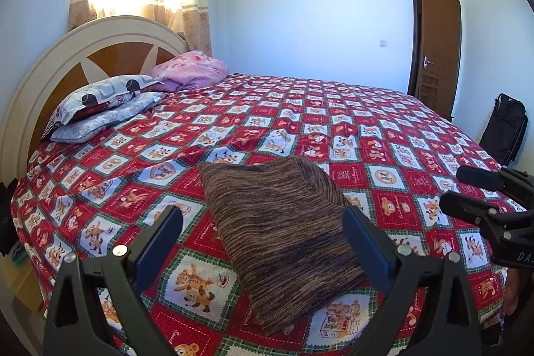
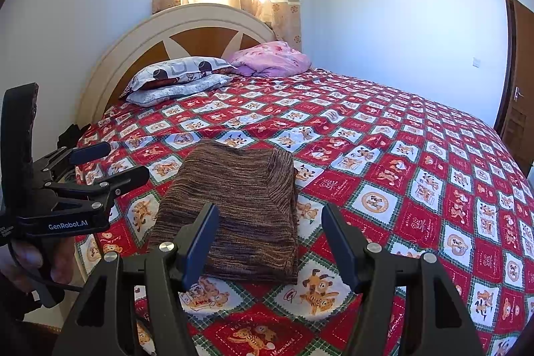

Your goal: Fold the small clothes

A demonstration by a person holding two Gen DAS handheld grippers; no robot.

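A folded brown striped garment [image 1: 277,196] [image 2: 240,189] lies flat on the red bear-patterned bedspread [image 1: 383,129] [image 2: 383,135], near the bed's front edge. My left gripper [image 1: 263,224] hovers over the garment's near end, open, its fingers [image 1: 167,232] straddling the cloth without pressing on it. My right gripper [image 2: 270,224] stands open just in front of the garment's near right corner, nothing between its pads. Each gripper shows in the other's view, the right gripper [image 1: 455,189] to the garment's right and the left gripper [image 2: 123,160] to its left, a hand holding it.
Two pillows [image 1: 106,102] [image 2: 180,79] and a pink blanket [image 1: 193,72] [image 2: 270,59] lie against the round headboard [image 1: 40,79]. A brown door [image 1: 437,45] and a black bag [image 1: 504,129] stand past the bed's far right side. The bed's left edge drops off near the left gripper.
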